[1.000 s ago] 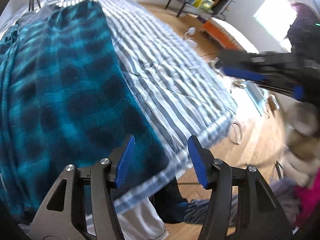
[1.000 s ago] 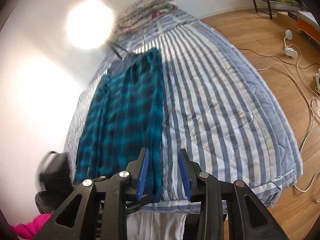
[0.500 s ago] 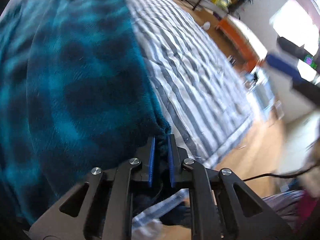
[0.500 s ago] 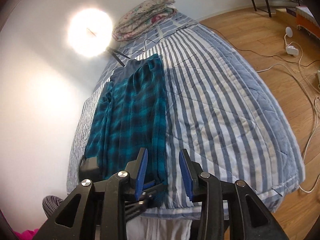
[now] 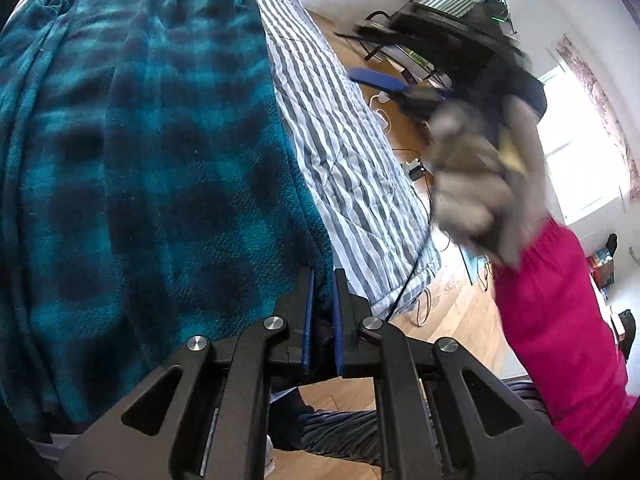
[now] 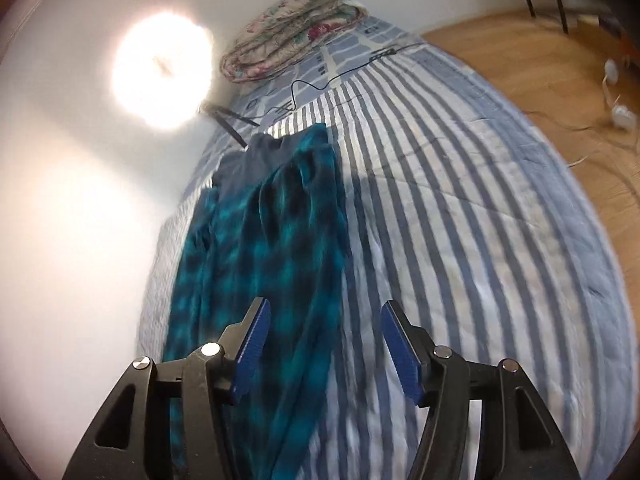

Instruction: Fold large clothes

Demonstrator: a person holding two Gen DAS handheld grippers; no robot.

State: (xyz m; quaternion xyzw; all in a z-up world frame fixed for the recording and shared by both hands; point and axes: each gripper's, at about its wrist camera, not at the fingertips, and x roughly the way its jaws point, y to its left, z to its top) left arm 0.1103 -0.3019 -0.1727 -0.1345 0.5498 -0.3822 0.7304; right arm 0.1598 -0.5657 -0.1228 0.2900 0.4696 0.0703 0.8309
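Note:
A teal and black checked fleece garment lies lengthwise on a bed with a blue-and-white striped cover. My left gripper is shut on the garment's near right corner, the cloth pinched between the blue pads. In the right wrist view the same garment runs away along the bed's left side. My right gripper hovers above its right edge; its jaws are opening and nothing is pressed between them. In the left wrist view the right gripper's blue pad shows blurred above the bed, held by a gloved hand in a pink sleeve.
A folded floral quilt sits at the head of the bed, with a black cable beside it. A bright lamp glares at the wall. Wooden floor with cords and a rack lies to the right of the bed.
My left gripper closed on the garment's corner and has shifted along with it. My right gripper moved forward over the bed and its jaws have spread wider.

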